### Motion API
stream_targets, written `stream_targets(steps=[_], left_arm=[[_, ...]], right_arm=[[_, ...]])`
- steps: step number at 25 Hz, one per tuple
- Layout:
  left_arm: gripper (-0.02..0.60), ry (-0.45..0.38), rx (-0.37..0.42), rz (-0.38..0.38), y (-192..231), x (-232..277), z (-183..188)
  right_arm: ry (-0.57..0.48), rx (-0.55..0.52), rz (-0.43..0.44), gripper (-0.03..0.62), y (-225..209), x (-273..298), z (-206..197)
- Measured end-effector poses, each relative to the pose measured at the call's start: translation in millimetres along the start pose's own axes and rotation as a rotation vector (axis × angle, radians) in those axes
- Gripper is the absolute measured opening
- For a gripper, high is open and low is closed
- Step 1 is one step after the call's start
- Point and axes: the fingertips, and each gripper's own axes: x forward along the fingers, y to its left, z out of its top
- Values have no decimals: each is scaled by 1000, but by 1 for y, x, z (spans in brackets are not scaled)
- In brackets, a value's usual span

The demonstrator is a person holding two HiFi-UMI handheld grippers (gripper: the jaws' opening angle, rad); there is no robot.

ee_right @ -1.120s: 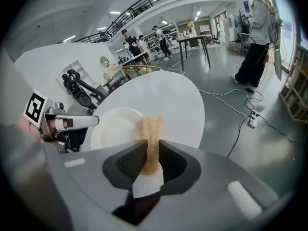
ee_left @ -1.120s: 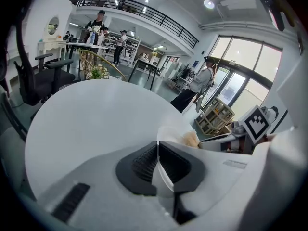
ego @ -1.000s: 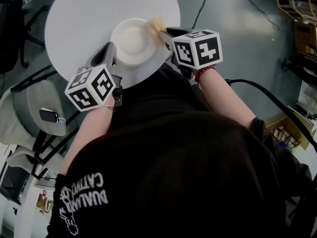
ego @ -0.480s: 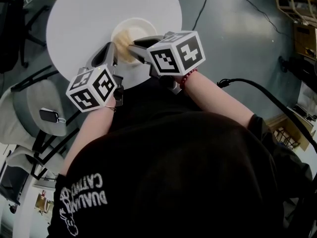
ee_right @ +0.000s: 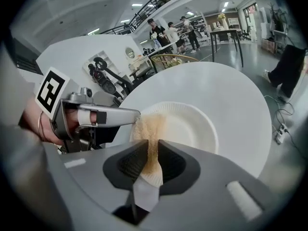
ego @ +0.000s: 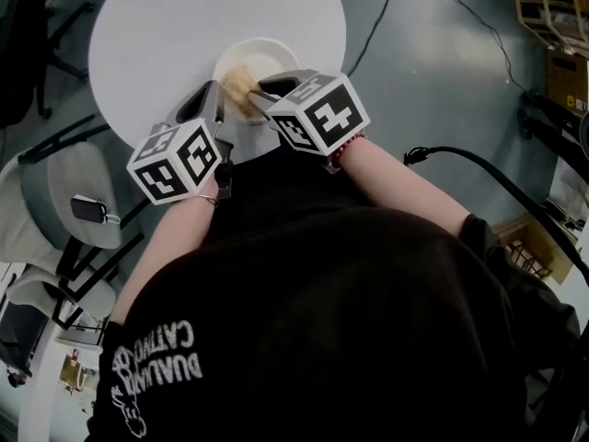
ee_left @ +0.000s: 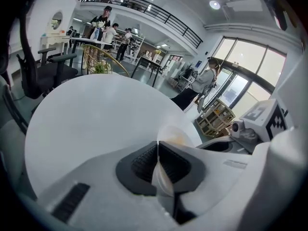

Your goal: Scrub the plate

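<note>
The person's black top (ego: 350, 339) fills the near half of the head view and hides the table's closest edge. Ahead of both grippers lies a round white table (ego: 166, 26). A grey chair (ego: 64, 201) stands out past the left gripper's outer side, and a black cable (ego: 469, 156) crosses the floor beyond the right one. The white plate (ee_right: 192, 124) sits on the table's near part, half covered from above by the right gripper's marker cube (ego: 317, 110). The left gripper (ee_left: 158, 150) is clamped on the plate's rim. The right gripper (ee_right: 152, 153) pinches a tan scrub pad (ee_right: 147, 126), which rests on the plate just beside the left gripper's tip
</note>
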Motion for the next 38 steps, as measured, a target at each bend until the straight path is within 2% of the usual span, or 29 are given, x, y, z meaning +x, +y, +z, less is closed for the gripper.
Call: stream_targets(steps=[4, 14, 24, 28, 38], left_arm=[[12, 0, 7, -5, -1, 1, 2], [12, 9, -2, 3, 6, 4, 1], [12, -5, -18, 11, 8, 0, 1], [12, -10, -16, 11, 7, 0, 3], [12, -15, -22, 18, 5, -1, 2]], right_arm=[[27, -20, -21, 74, -5, -1, -5], [75, 23, -72, 74, -27, -8, -17], [115, 19, -181, 72, -54, -28, -26], [116, 17, -228, 27, -67, -36, -26], [80, 30, -260, 6, -79, -47, -21]])
